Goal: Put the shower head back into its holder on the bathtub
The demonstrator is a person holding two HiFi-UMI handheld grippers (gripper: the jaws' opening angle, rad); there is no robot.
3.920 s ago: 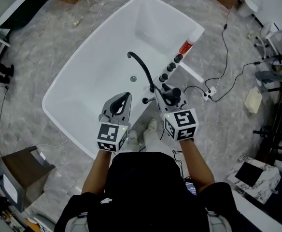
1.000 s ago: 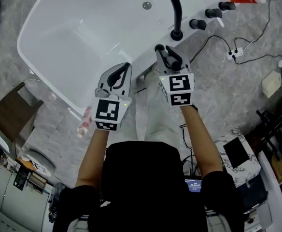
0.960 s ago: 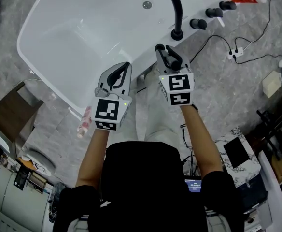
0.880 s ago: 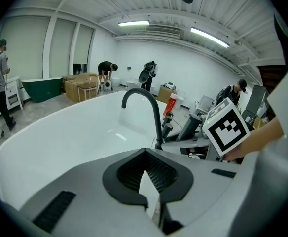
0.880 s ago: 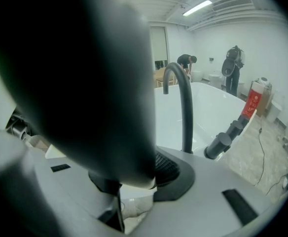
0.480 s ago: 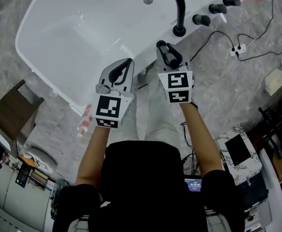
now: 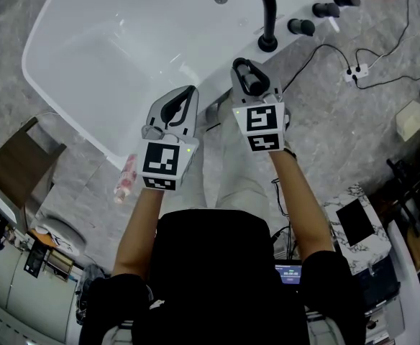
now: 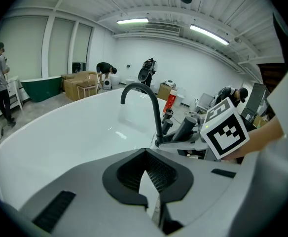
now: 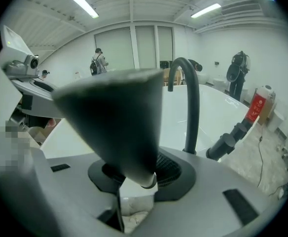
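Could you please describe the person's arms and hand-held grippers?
Both the left hand-held gripper and the right hand-held gripper are light grey plastic with black-lined curved jaws, a cube of black-and-white square markers and a small green light. The arms are bare below a black short-sleeved top. The right one's jaws have just been opening, with the black shower head between them.

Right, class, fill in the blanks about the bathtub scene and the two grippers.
1. The faucet on the bathtub is ___ in colour.
2. The right gripper has the ___ between its jaws.
3. The left gripper is shut and holds ___.
4. The pink bottle lies on the ___ beside the bathtub.
Missing words: black; shower head; nothing; floor.
Note: the right gripper's jaws have just been opening.
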